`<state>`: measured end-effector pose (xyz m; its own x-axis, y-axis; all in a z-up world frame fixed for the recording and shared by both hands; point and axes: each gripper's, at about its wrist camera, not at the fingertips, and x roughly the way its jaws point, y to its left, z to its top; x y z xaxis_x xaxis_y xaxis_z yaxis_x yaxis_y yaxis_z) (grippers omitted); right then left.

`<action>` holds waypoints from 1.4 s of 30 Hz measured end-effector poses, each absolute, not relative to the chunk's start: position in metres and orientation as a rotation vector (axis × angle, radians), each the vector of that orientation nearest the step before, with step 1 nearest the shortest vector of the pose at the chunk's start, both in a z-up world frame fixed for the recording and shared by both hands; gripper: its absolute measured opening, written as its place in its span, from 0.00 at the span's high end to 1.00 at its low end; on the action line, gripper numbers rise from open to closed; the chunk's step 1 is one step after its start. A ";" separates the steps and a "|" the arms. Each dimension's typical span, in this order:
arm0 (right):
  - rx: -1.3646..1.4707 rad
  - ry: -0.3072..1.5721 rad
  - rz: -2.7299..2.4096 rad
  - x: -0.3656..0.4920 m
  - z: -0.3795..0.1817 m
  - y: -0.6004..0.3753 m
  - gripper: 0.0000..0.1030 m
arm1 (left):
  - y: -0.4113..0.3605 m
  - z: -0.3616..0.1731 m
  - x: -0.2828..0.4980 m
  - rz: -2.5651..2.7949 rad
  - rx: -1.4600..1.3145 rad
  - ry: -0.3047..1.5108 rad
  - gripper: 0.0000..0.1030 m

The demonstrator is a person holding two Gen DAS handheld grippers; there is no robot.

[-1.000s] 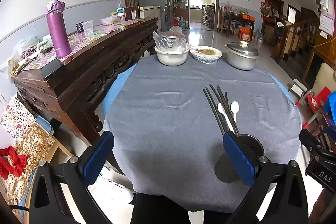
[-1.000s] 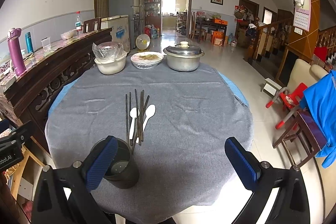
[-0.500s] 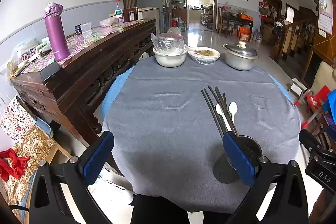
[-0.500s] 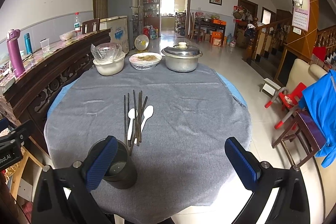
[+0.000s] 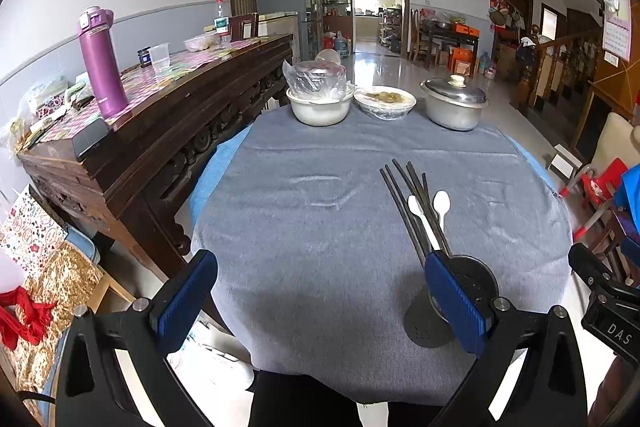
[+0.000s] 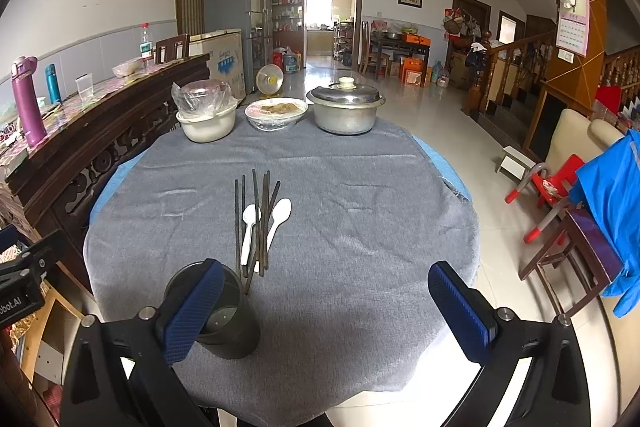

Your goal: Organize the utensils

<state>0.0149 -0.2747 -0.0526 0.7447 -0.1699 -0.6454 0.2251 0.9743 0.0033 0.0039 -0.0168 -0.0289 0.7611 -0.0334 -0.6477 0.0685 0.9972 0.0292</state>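
Note:
Several dark chopsticks (image 6: 256, 223) and two white plastic spoons (image 6: 249, 227) lie in a bundle on the grey tablecloth (image 6: 340, 227). A dark round utensil holder (image 6: 216, 311) stands upright just in front of them, near the table's front edge. The bundle (image 5: 416, 211) and the holder (image 5: 468, 291) also show in the left wrist view. My left gripper (image 5: 320, 303) is open and empty above the front of the table, left of the holder. My right gripper (image 6: 328, 307) is open and empty, its left finger (image 6: 192, 311) in front of the holder.
A white bowl with a plastic bag (image 6: 206, 123), a covered dish (image 6: 276, 113) and a lidded metal pot (image 6: 346, 109) stand at the table's far edge. A dark wooden sideboard (image 5: 152, 131) with a purple flask (image 5: 102, 63) runs along the left. Chairs (image 6: 580, 219) stand at the right.
Both views have shifted slightly, the table's objects sitting a little higher in frame. Nothing on the table has moved and both grippers stay open.

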 end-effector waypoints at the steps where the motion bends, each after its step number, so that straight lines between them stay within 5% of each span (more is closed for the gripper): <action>1: 0.091 0.702 -0.211 0.017 -0.053 -0.277 0.00 | -0.017 -0.029 0.008 -0.060 0.055 0.707 0.00; 10: 0.257 0.757 -0.094 0.074 -0.076 -0.325 0.01 | -0.025 -0.046 0.086 -0.152 0.020 0.807 0.00; 19: 0.425 0.896 0.093 0.191 -0.143 -0.344 0.34 | -0.059 -0.100 0.178 -0.365 -0.088 1.004 0.00; 24: 0.448 0.950 0.123 0.245 -0.184 -0.342 0.47 | -0.074 -0.139 0.216 -0.457 -0.167 1.113 0.35; 26: 0.466 0.976 0.130 0.260 -0.198 -0.341 0.48 | -0.082 -0.152 0.229 -0.471 -0.175 1.136 0.41; 34: 0.480 1.053 0.186 0.295 -0.232 -0.329 0.65 | -0.111 -0.173 0.255 -0.576 -0.119 1.156 0.42; 37: 0.492 1.047 0.199 0.296 -0.238 -0.328 0.84 | -0.123 -0.182 0.261 -0.609 -0.087 1.168 0.42; 42: 0.503 1.029 0.218 0.291 -0.242 -0.329 0.94 | -0.134 -0.193 0.273 -0.678 -0.084 1.192 0.70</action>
<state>0.2915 -0.3291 -0.2423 0.5064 0.4022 -0.7628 0.0592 0.8663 0.4960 0.2730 -0.1345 -0.1935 0.1988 -0.5265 -0.8266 0.4409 0.8013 -0.4043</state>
